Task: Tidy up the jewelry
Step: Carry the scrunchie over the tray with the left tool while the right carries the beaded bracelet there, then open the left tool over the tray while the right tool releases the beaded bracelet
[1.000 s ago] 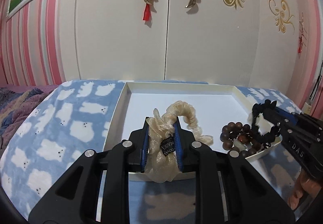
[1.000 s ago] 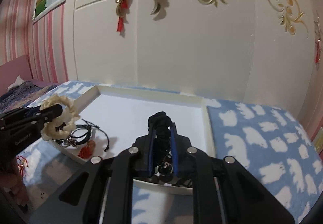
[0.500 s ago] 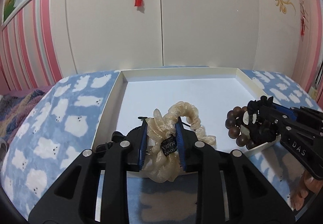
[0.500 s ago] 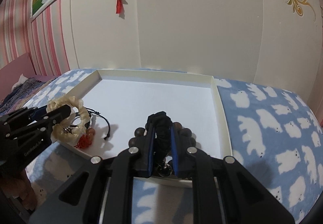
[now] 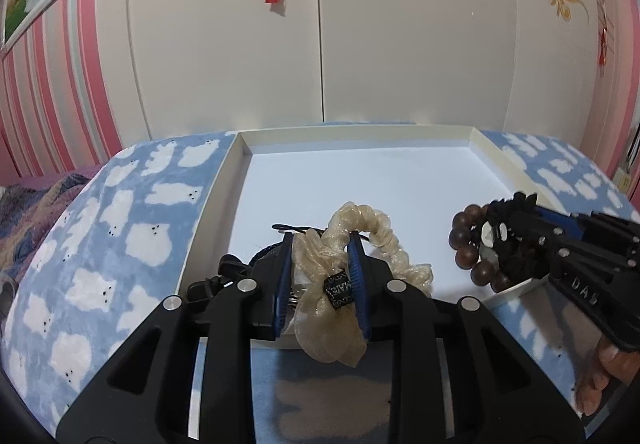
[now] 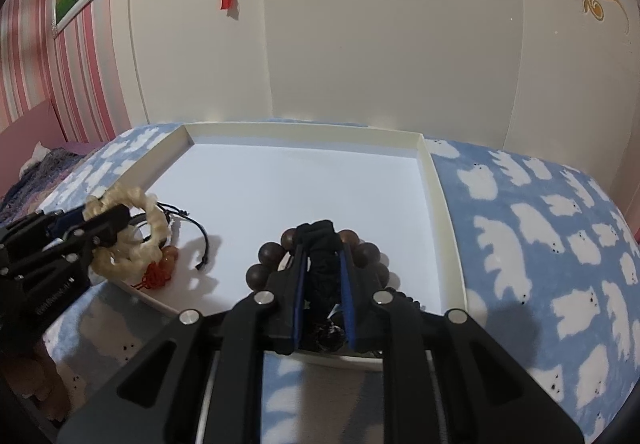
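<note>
A shallow white tray (image 5: 360,172) lies on a blue blanket with white bear shapes. My left gripper (image 5: 320,244) is shut on a beige scrunchie (image 5: 360,228) at the tray's near left edge; it also shows in the right wrist view (image 6: 132,240). My right gripper (image 6: 322,244) is shut on a black scrunchie (image 6: 320,256) over a brown bead bracelet (image 6: 360,248) at the tray's near right edge. That bracelet also shows in the left wrist view (image 5: 466,236). A black cord bracelet (image 6: 200,240) and a red knotted charm (image 6: 158,272) lie under the beige scrunchie.
The blanket (image 6: 540,228) covers a raised surface around the tray. A white wardrobe (image 5: 320,24) with gold ornaments stands close behind. Pink striped wall (image 5: 48,84) is at the left. A patterned cloth (image 5: 24,212) lies at the far left.
Both grippers have lowered and moved forward over the tray's near edge with their scrunchies. The bead bracelet now lies inside the tray under the right gripper.
</note>
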### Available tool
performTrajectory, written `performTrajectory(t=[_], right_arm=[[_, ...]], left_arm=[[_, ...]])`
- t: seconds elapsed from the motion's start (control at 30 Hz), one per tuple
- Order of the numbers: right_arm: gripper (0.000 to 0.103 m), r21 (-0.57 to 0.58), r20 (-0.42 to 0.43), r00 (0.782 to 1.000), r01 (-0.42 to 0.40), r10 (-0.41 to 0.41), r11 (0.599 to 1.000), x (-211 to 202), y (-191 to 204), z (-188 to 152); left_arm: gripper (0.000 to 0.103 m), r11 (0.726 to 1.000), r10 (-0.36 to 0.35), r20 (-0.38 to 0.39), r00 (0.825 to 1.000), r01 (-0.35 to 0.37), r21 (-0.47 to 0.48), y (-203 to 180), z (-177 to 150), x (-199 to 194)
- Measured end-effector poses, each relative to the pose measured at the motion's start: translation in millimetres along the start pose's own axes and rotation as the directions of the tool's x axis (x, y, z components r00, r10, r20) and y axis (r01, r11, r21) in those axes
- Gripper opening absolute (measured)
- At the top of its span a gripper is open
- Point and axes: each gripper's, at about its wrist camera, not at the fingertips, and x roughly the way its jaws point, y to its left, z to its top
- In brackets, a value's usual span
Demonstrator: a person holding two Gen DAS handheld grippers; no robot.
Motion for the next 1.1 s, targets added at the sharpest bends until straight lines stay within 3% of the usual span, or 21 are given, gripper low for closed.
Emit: performTrajectory(t=[0.5, 0.63, 0.7, 0.8, 0.9, 1.0, 1.1], right_arm=[[0.017, 0.071, -0.025, 0.999, -0.034, 0.035, 0.997, 5.0, -11.9, -1.7], [0.018, 0.044, -0.015, 0.999, -0.051, 0.052, 0.998, 2.7, -6.7, -1.4], [0.018, 0.034, -0.027, 0.998, -0.053, 0.054, 0.998, 5.1, -4.3, -1.0], [0.036, 0.024, -0.036, 0.998, -0.048, 0.048, 0.999, 7.5, -2.5, -0.5], [0.038, 0.011, -0.046, 0.998, -0.043, 0.044, 0.999, 9.5, 0.5, -0.4], [0.056, 0.016, -0.037, 0.998, -0.044, 0.044, 0.999, 7.8, -0.9, -0.9], [0.061, 0.032, -0.040, 0.998, -0.042, 0.044, 0.999, 8.7, -3.8, -0.9]], left_arm=[[0.026, 0.998, -0.036, -0.049, 0.998, 0.034, -0.044, 4.4, 2.4, 15.0], [0.034, 0.996, -0.055, -0.062, 0.997, 0.050, -0.080, 11.9, 1.8, 17.5], [0.043, 0.997, -0.043, -0.054, 0.998, 0.040, -0.061, 7.7, 1.8, 16.1], [0.058, 1.000, -0.018, -0.038, 0.999, 0.018, -0.012, -2.6, 1.5, 12.9], [0.063, 1.000, -0.016, -0.023, 1.000, 0.015, -0.011, -3.2, 1.4, 10.4], [0.063, 0.999, -0.029, -0.023, 0.999, 0.029, -0.022, -0.6, 1.9, 10.5], [0.077, 1.000, -0.022, -0.002, 1.000, 0.022, -0.008, -2.1, 1.8, 6.8]])
